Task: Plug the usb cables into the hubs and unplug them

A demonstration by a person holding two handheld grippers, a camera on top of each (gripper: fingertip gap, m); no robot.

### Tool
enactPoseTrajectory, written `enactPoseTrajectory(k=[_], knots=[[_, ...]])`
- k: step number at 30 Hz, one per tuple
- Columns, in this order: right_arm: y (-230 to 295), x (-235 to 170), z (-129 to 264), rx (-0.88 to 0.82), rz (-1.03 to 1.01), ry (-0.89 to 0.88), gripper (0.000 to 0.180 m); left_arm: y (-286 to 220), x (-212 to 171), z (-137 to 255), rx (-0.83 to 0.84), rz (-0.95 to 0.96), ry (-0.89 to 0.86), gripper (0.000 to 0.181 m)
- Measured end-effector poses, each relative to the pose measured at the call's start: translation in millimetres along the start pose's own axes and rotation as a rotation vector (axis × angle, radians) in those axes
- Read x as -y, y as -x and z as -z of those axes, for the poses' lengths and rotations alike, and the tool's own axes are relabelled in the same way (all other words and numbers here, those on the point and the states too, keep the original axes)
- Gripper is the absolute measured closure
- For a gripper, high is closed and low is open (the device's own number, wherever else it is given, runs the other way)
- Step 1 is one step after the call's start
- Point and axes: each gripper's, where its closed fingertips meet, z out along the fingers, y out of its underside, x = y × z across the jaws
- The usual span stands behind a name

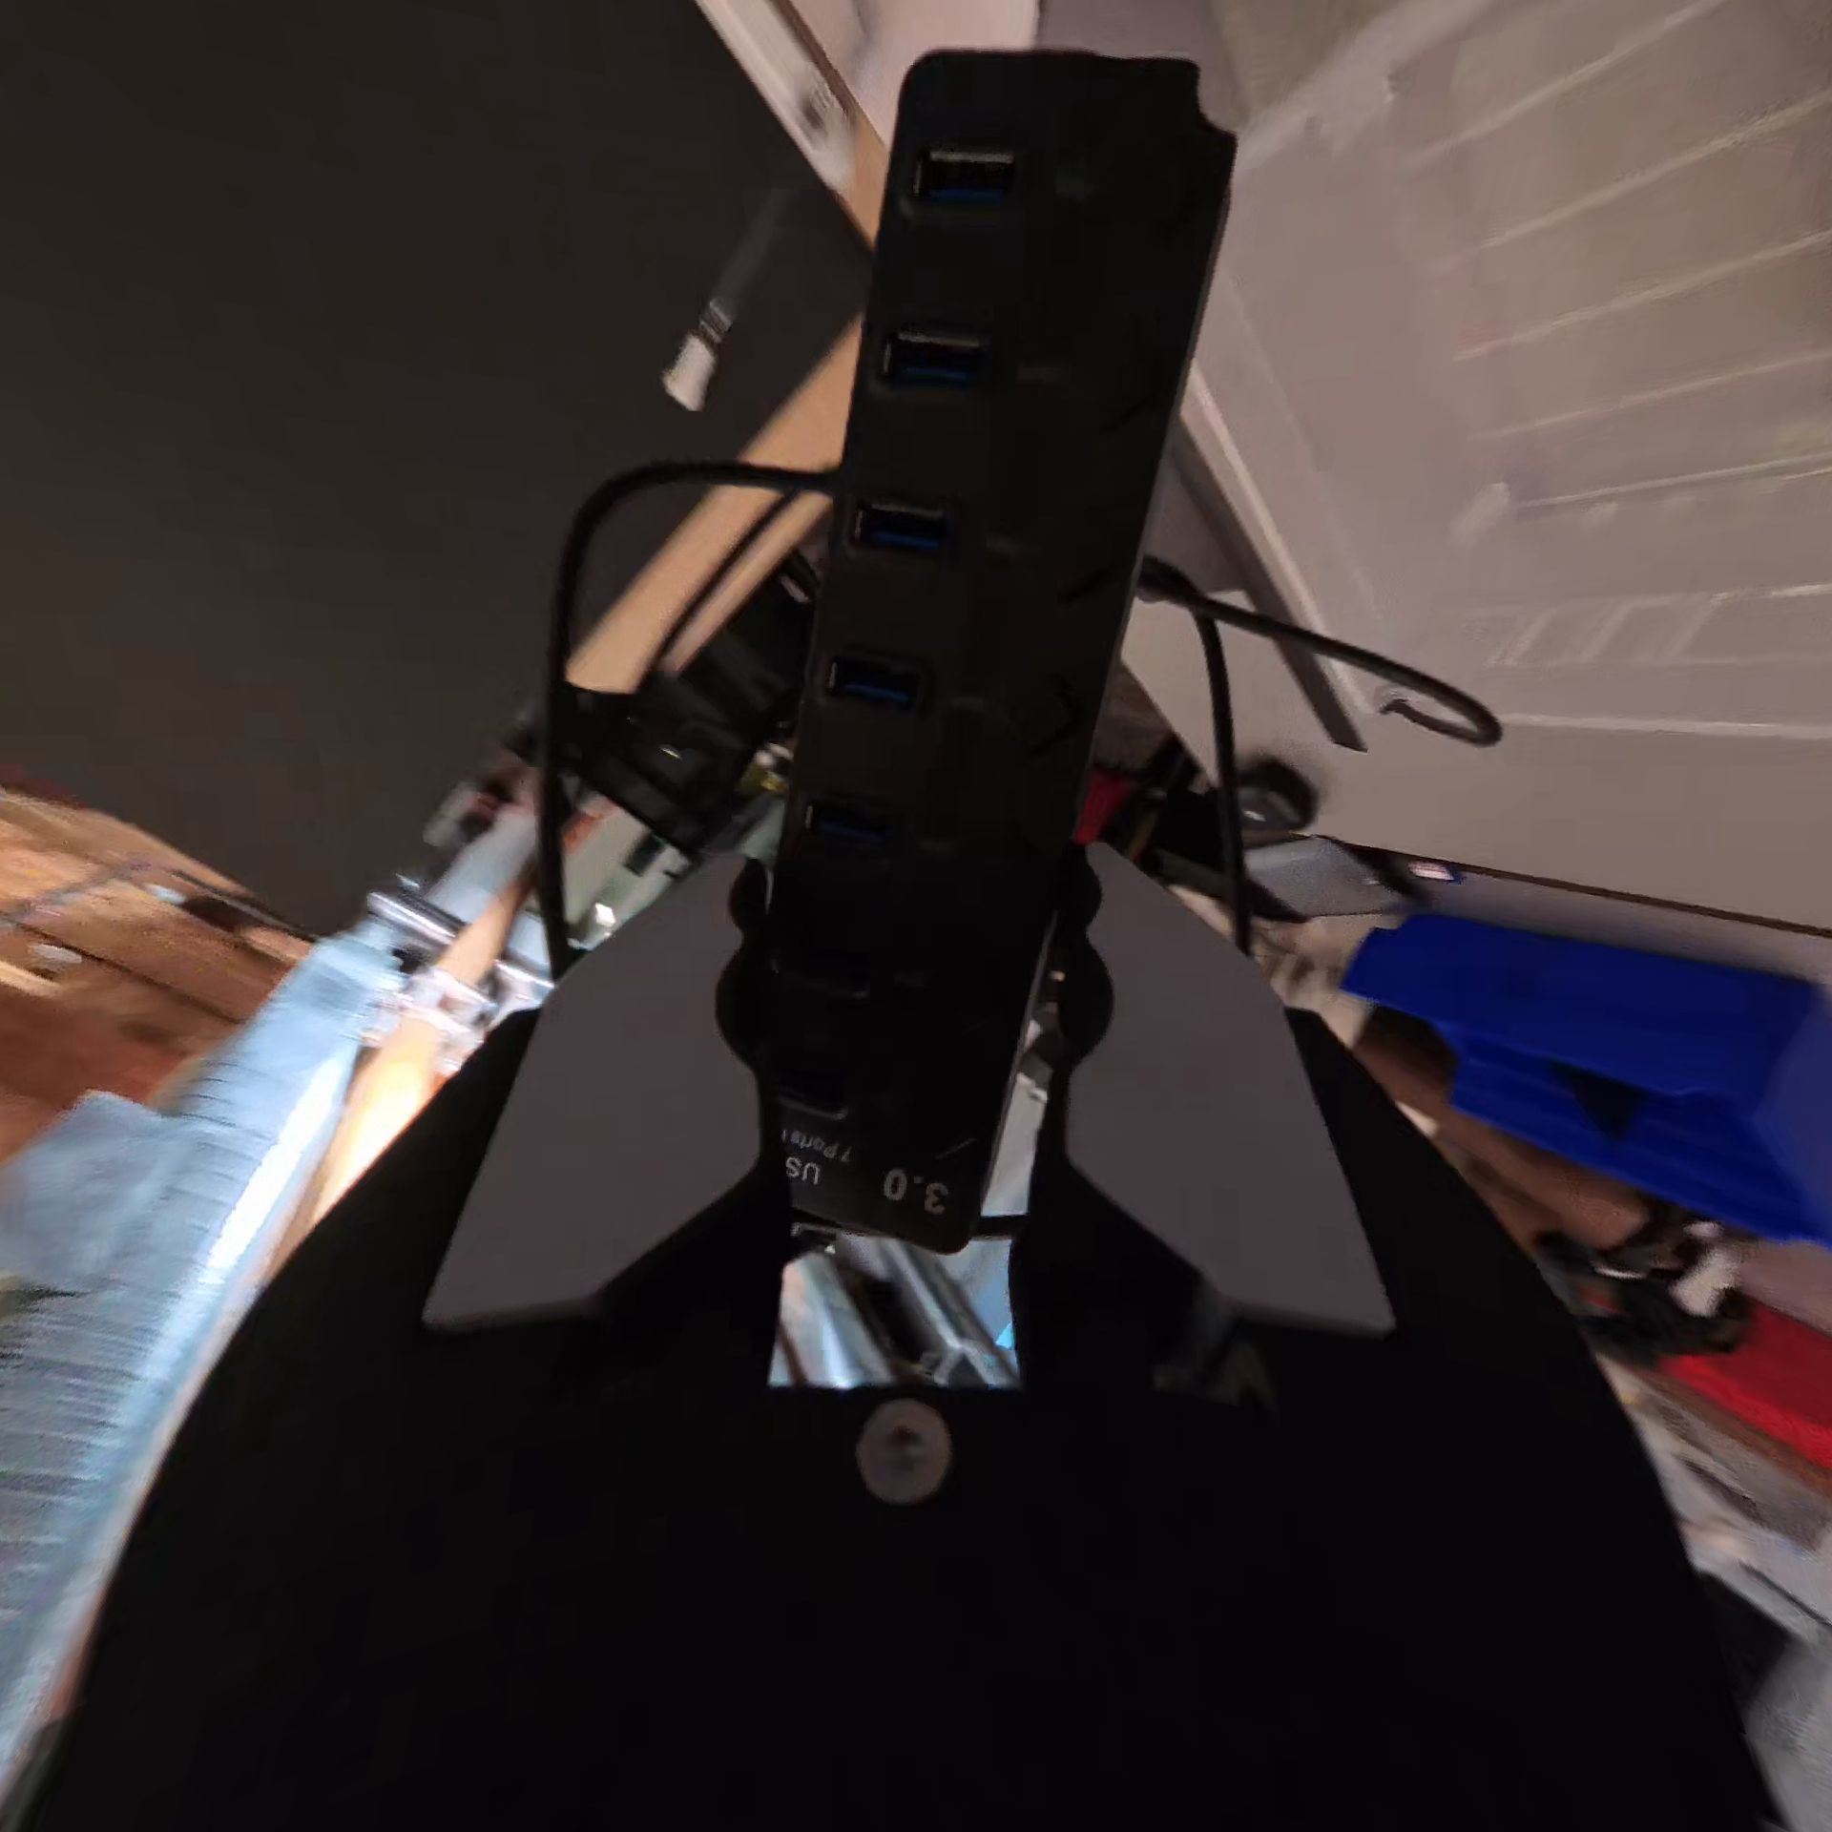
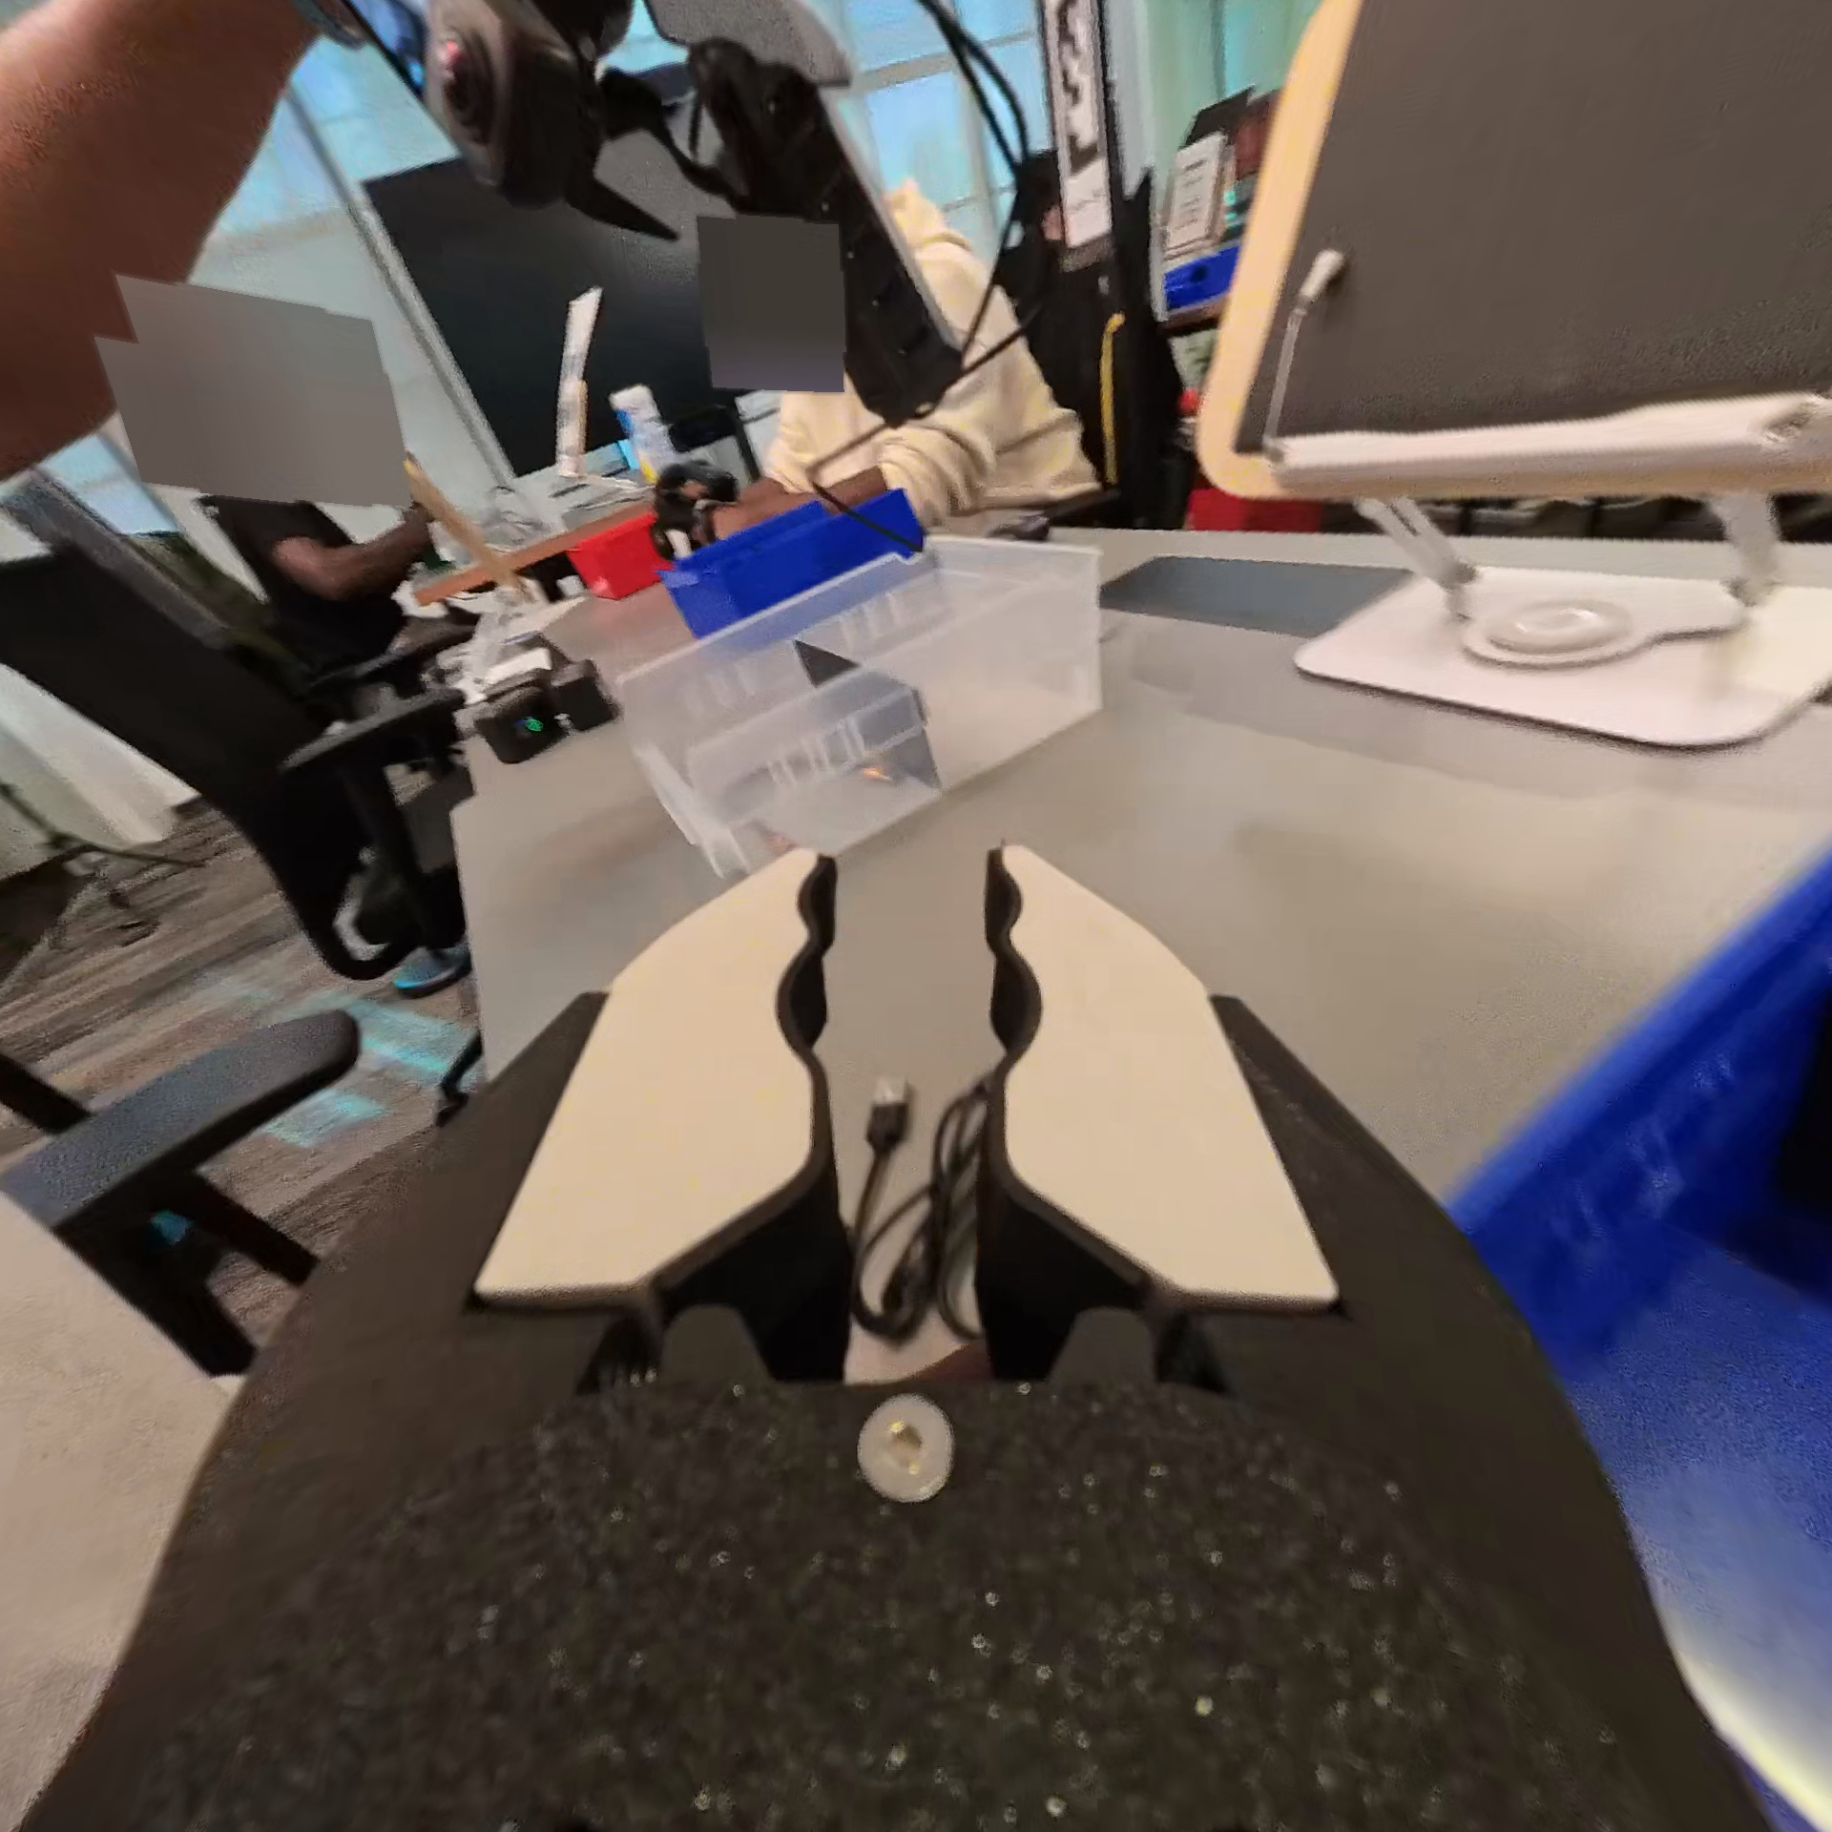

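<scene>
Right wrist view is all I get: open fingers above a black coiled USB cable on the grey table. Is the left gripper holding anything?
Observer: Yes. The left gripper is shut on a long black multi-port USB hub, clamping near its lower end.
Operator: Any ports free?
Observer: The five blue-tongued ports clear of the fingers look empty, with nothing plugged in.
Operator: Is the hub lying on the table?
Observer: No, it is held up in the air, its thin black cord looping behind it.
</scene>
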Motion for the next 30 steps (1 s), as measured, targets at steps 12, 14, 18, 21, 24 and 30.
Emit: enactPoseTrajectory(k=[12,14,18,21,24,30], knots=[[26,22,-115,0.33,-0.022,0.163,0.12,43,174,84,0.245,-0.369,-0.236,0.124],[37,19,-115,0.42,-0.031,0.175,0.131,48,191,93,0.264,-0.383,-0.276,0.124],[38,23,-112,0.458,-0.043,0.139,0.152,59,200,91,0.289,-0.347,-0.257,0.123],[23,15,-110,0.435,-0.141,0.139,0.153,53,201,81,0.18,-0.126,-0.352,0.114],[-2,11,-106,0.395,-0.313,0.074,0.153,59,196,81,0.106,0.304,-0.492,0.109],[-18,20,-97,0.446,-0.533,-0.094,0.152,38,225,87,-0.268,1.467,-1.082,0.119]])
